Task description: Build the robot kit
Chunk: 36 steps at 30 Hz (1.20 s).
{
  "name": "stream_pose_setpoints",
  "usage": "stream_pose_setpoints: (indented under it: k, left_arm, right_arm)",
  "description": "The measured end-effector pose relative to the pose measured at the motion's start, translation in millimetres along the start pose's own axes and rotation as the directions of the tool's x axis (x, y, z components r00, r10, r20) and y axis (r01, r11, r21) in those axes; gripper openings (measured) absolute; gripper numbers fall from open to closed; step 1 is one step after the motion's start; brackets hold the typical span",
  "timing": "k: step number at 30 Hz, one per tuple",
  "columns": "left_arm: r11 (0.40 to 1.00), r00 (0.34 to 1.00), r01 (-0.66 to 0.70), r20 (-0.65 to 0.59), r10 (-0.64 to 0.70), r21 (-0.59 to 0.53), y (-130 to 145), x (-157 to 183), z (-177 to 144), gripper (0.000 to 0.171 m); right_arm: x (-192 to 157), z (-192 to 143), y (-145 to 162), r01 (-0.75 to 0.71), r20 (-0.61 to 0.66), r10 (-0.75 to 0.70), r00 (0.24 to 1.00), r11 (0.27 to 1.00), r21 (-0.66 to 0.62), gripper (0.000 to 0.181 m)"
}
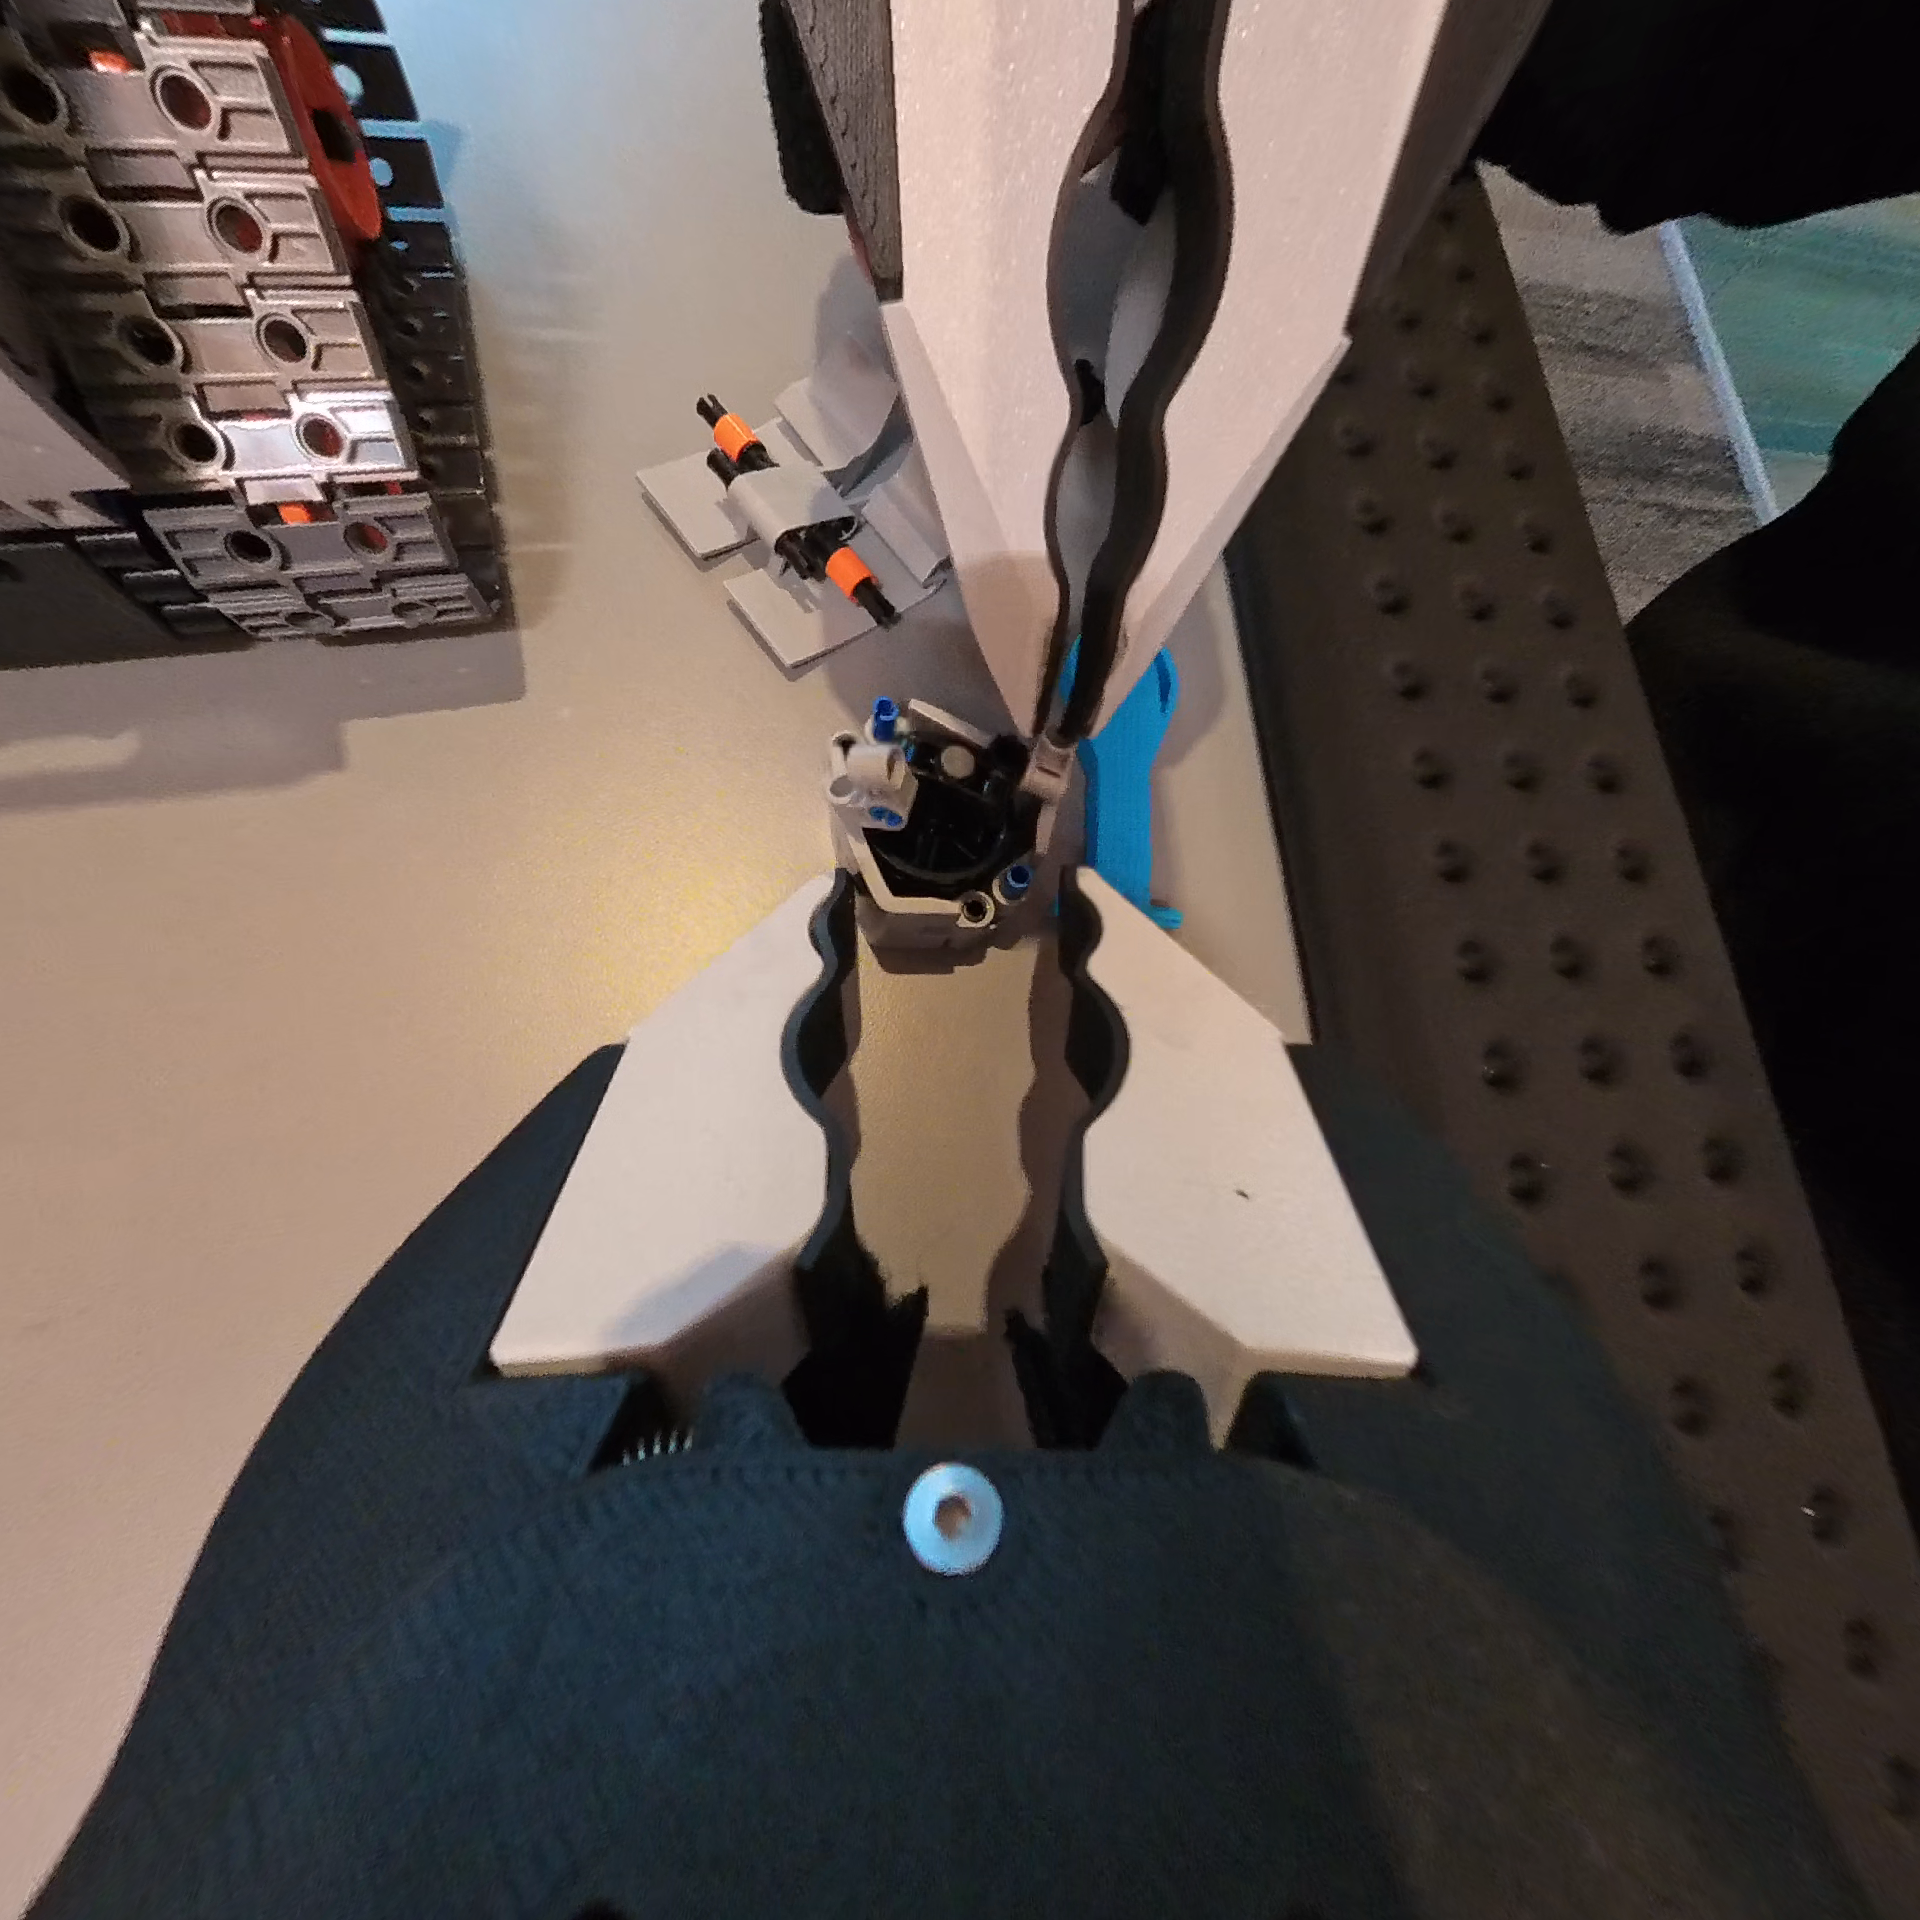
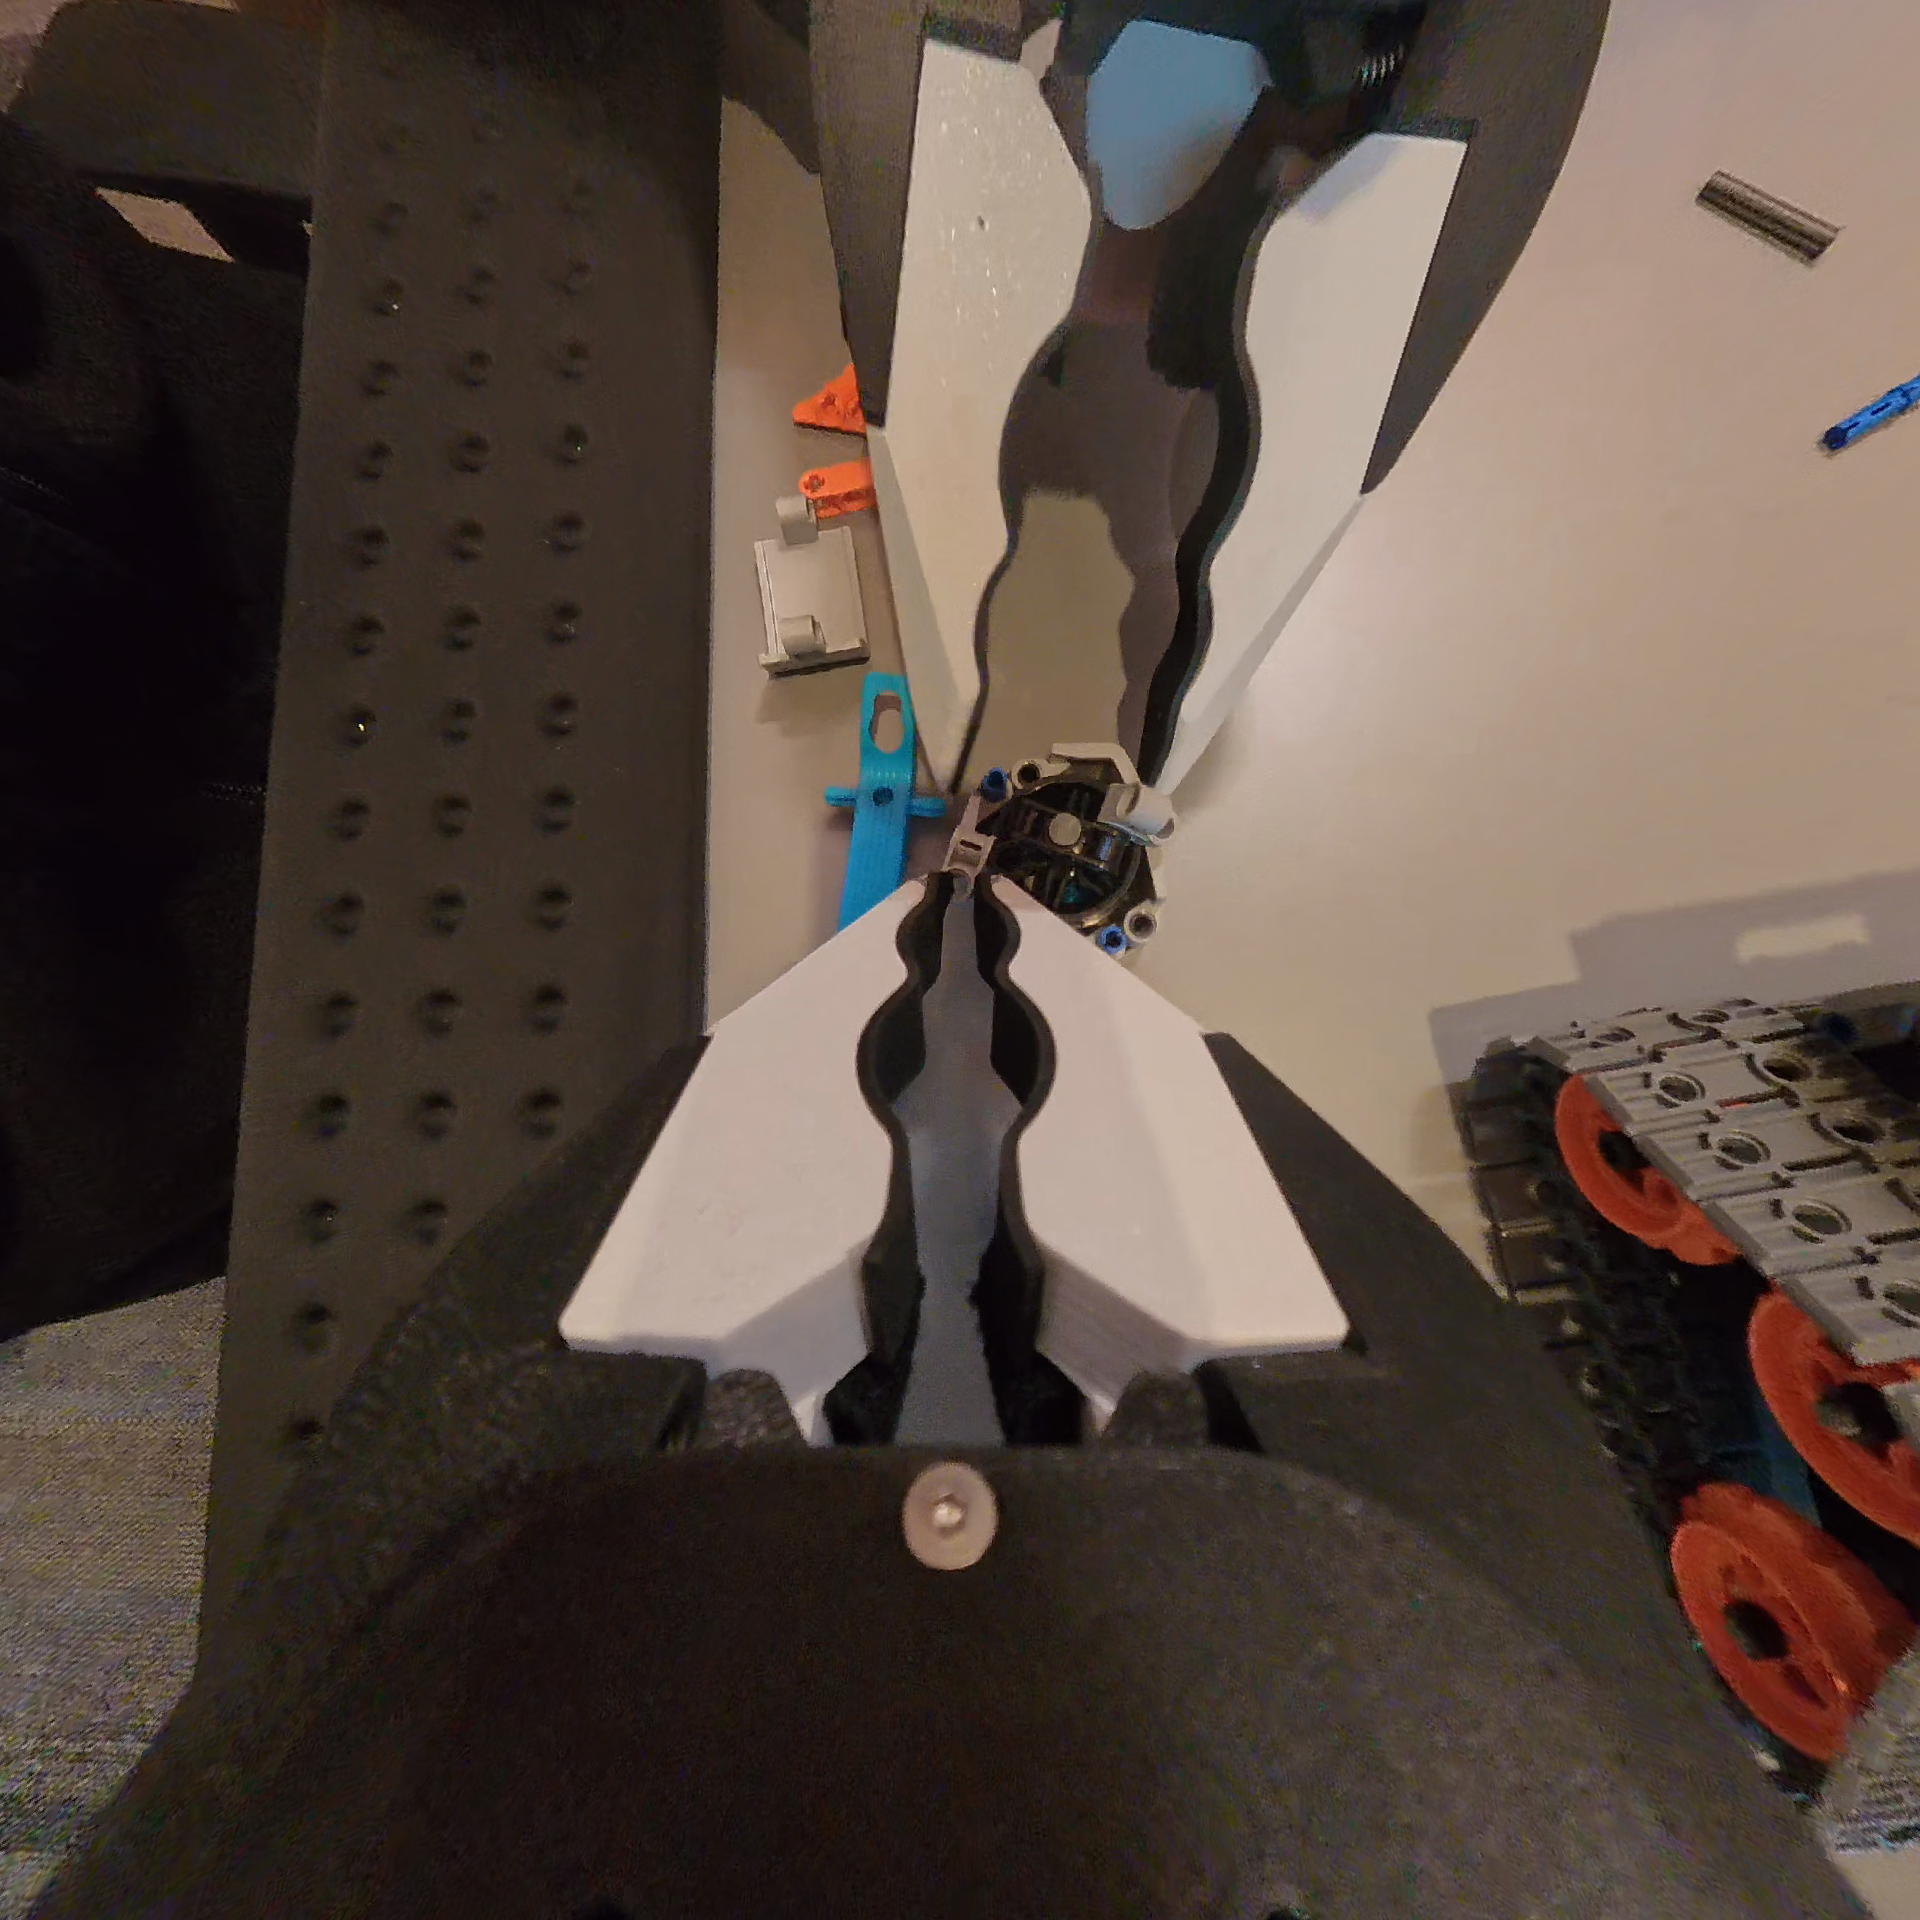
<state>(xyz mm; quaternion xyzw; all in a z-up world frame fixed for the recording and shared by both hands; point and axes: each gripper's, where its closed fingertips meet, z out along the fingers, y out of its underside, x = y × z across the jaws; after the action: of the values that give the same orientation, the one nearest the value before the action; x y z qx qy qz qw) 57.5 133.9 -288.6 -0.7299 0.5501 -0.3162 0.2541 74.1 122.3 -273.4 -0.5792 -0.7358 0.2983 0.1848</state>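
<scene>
Gear housing between opposed grippers

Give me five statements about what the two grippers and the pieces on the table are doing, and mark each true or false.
1. Both grippers meet at one small black and grey assembly. True.
2. The right gripper is wide open. False: it is shut on a grey connector of the assembly.
3. A blue tool lies beside the assembly. True.
4. The tracked vehicle has green wheels. False: they are orange-red.
5. The left gripper holds the blue tool. False: its fingers flank the assembly.
</scene>
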Motion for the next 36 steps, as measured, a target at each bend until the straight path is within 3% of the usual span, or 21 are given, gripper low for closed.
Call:
stream_pose_setpoints:
  k: [11, 13, 16, 21, 27, 32, 36]
  left_arm:
    - [1.000, 0.999, -0.015, 0.048, 0.015, -0.003, 0.8, -3.6, 5.3, 0.032]
    - [1.000, 0.999, -0.021, 0.047, 0.022, -0.011, 1.2, -3.6, 6.3, 0.032]
    - [0.999, 0.999, -0.027, 0.044, 0.029, -0.028, 3.3, -3.6, 8.3, 0.032]
    - [0.999, 0.998, -0.039, 0.040, 0.040, -0.034, 2.7, -2.7, 9.7, 0.032]
    - [0.999, 0.998, -0.041, 0.040, 0.042, -0.033, 2.8, -2.8, 10.3, 0.032]
    - [0.999, 0.999, -0.038, 0.037, 0.039, -0.030, 2.7, -2.3, 10.0, 0.033]
    - [0.999, 0.999, -0.033, 0.042, 0.033, -0.007, -1.6, 0.7, 1.0, 0.043]
  right_arm:
    - [-4.0, 5.5, -10.5, -0.141, 0.037, 0.140, 0.990, 0.989, 0.046, 0.004]
    - [-5.0, 0.0, -14.0, -0.115, 0.045, 0.112, 0.993, 0.991, 0.068, 0.015]
    - [11.4, -14.3, -18.9, -0.016, -0.060, 0.021, 0.998, 0.997, 0.077, 0.019]
    - [29.4, -15.6, -8.4, 0.072, -0.087, -0.072, 0.994, 0.997, -0.003, 0.026]
    - [34.1, -5.9, -0.8, 0.045, -0.050, -0.047, 0.998, 0.999, -0.030, 0.005]
    - [33.3, -6.6, 0.7, 0.023, -0.066, -0.025, 0.998, 1.000, -0.019, 0.005]
    - [33.3, -5.9, 0.1, 0.023, -0.088, -0.026, 0.996, 0.999, -0.029, 0.005]
